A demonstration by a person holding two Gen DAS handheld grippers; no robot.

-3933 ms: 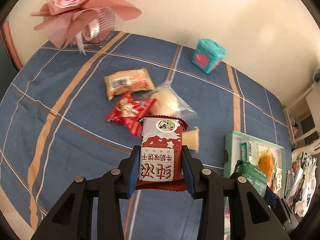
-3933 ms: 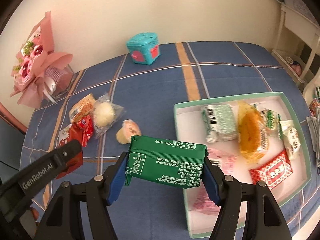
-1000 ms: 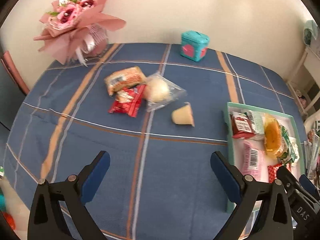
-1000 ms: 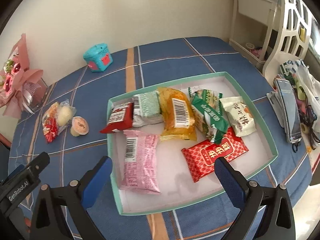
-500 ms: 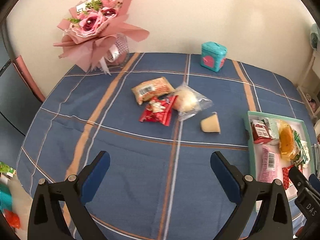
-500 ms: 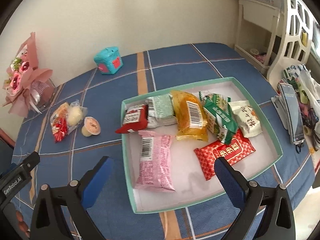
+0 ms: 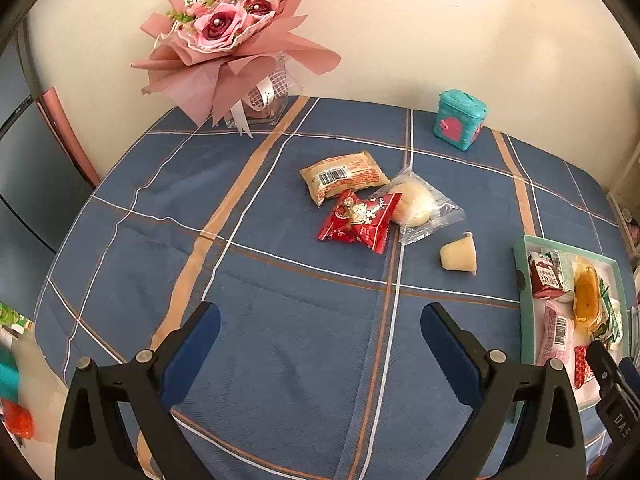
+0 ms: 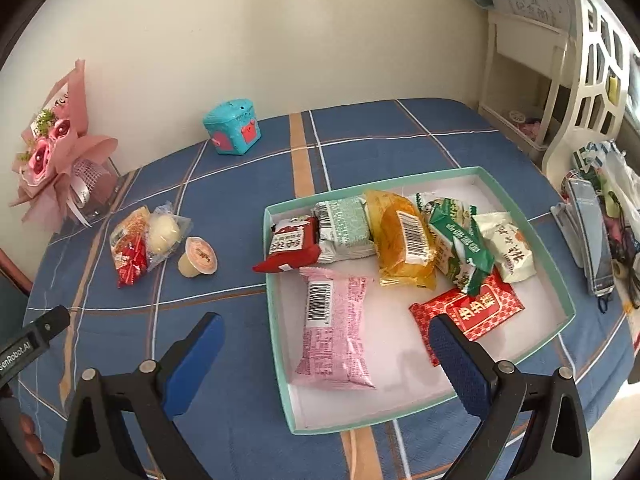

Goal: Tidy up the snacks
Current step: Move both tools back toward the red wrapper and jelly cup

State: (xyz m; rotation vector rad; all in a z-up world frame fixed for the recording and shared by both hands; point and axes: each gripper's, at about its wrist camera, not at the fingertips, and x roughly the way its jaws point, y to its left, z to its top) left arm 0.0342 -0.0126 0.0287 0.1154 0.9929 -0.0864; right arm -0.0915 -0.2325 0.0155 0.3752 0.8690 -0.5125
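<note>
the teal tray [image 8: 520, 354] held eight wrapped snacks, a pink packet [image 8: 334, 330] nearest; both tongs [image 7: 320, 336] [image 8: 326, 344] hung released, "genrobot.ai" on one.

tablecloth [image 7: 280, 340] blue plaid | tray [image 8: 276, 320] teal | bouquet [image 7: 224, 40] pink

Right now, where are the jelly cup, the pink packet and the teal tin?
jelly cup [image 8: 197, 258]: right wrist view, on its foil lid.
pink packet [image 8: 334, 332]: right wrist view, middle of the wrapper, in the tray.
teal tin [image 7: 459, 119]: left wrist view, on its front face.
</note>
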